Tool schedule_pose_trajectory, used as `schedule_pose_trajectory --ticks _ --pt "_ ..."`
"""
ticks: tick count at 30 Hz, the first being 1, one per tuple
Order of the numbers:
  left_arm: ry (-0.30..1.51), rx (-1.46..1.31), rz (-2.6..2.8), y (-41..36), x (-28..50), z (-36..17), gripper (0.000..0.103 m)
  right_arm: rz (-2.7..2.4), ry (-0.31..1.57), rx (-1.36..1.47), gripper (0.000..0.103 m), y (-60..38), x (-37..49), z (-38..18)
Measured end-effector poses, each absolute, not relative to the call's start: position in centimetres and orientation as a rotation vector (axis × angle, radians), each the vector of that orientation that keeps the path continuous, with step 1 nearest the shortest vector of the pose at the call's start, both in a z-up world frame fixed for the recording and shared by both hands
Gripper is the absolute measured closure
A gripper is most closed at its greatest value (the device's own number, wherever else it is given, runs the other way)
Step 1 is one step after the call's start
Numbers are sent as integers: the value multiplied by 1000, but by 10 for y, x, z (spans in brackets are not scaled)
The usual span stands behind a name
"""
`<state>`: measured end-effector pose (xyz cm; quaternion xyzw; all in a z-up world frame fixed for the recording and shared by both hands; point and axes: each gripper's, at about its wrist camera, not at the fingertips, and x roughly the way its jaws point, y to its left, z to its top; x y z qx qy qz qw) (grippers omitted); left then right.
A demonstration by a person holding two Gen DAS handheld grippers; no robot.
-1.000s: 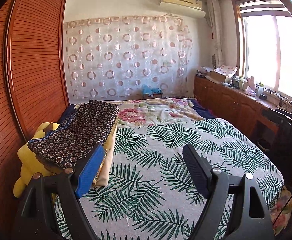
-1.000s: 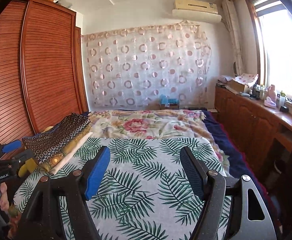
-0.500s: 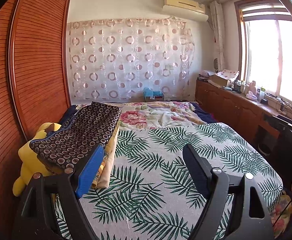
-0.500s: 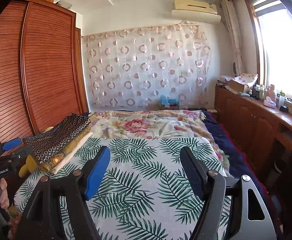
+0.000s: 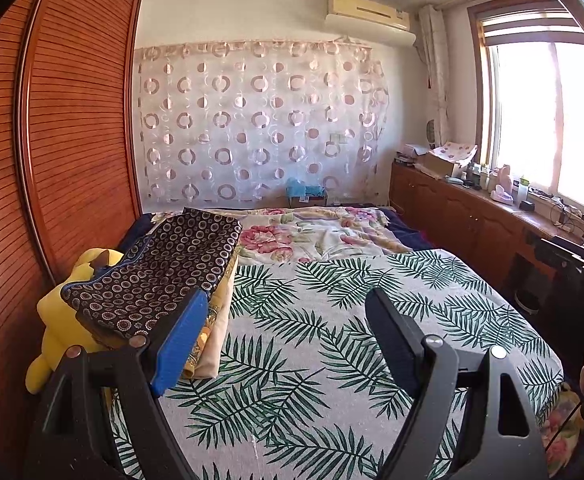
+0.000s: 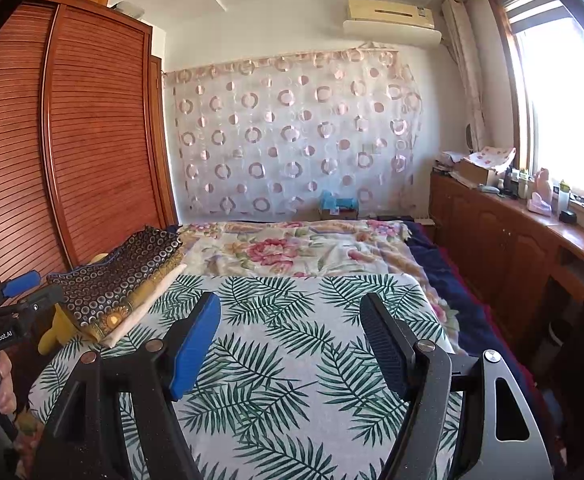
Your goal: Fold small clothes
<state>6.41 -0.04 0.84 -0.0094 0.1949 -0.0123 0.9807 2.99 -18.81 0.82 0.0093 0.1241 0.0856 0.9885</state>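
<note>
A stack of folded clothes lies at the bed's left edge: a dark garment with small rings [image 5: 159,268] on top, yellow and cream pieces under it. The same stack shows in the right wrist view [image 6: 123,276]. My left gripper [image 5: 287,316] is open and empty, held above the palm-leaf sheet [image 5: 332,320], its blue finger just right of the stack. My right gripper [image 6: 292,320] is open and empty above the same sheet [image 6: 292,360]. The left gripper also shows at the left edge of the right wrist view [image 6: 11,300].
A yellow plush toy [image 5: 59,320] sits beside the stack against the wooden wardrobe [image 5: 51,140]. A floral blanket [image 5: 312,236] covers the far half of the bed. A wooden cabinet [image 5: 472,216] with clutter runs along the window on the right.
Both views have tilted up slightly, showing more ceiling. The grippers stay open and empty; the clothes have not moved.
</note>
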Motion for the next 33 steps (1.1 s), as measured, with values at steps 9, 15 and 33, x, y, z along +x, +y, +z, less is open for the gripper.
schedule_pose_trajectory --ticks 9,15,33 --pt "392 -19 -24 0 64 9 21 173 242 15 29 -190 32 8" --pt "392 -18 -25 0 64 8 21 174 242 16 29 -191 32 7" --pt "391 -18 -26 0 63 8 21 173 241 18 29 -192 31 7"
